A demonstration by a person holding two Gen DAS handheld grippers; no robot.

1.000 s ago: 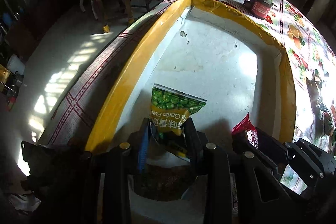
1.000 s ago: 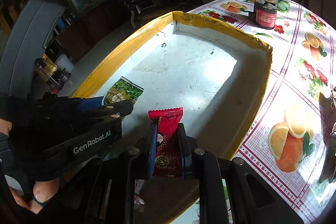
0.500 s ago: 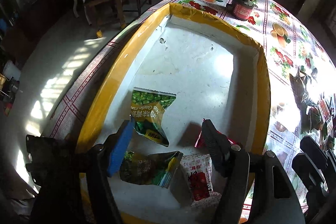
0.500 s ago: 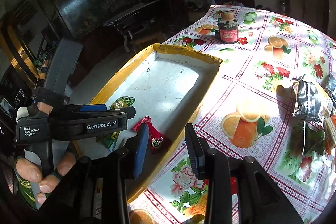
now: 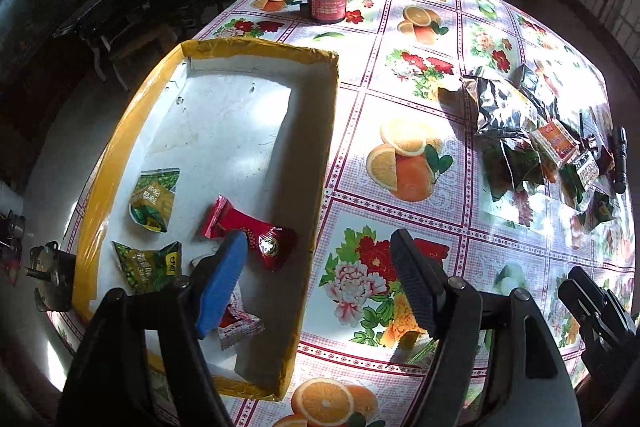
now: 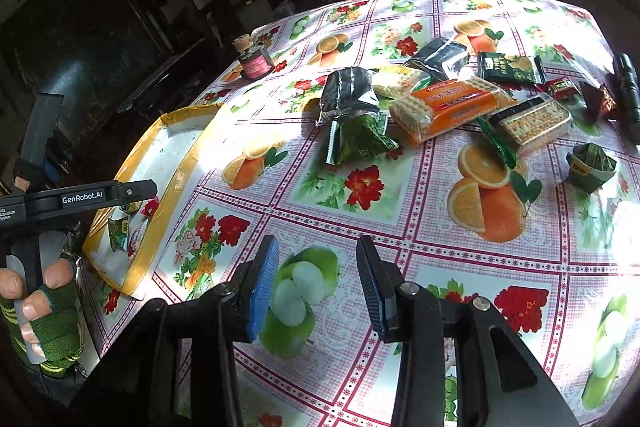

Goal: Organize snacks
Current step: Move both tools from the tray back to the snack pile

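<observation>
Snack sorting: both grippers empty, jaws spread.
Left gripper [image 5: 320, 279] over yellow-rimmed tray [image 5: 256, 49] holding green pea packets [image 5: 154, 197] and red candy packet [image 5: 250, 231]; right gripper [image 6: 318, 285] above tablecloth [image 6: 400, 227], unsorted snack pile [image 6: 448, 103] well ahead.

Both wrist cams look down, sharing tray [image 5: 256, 53] [image 6: 188, 115].
</observation>
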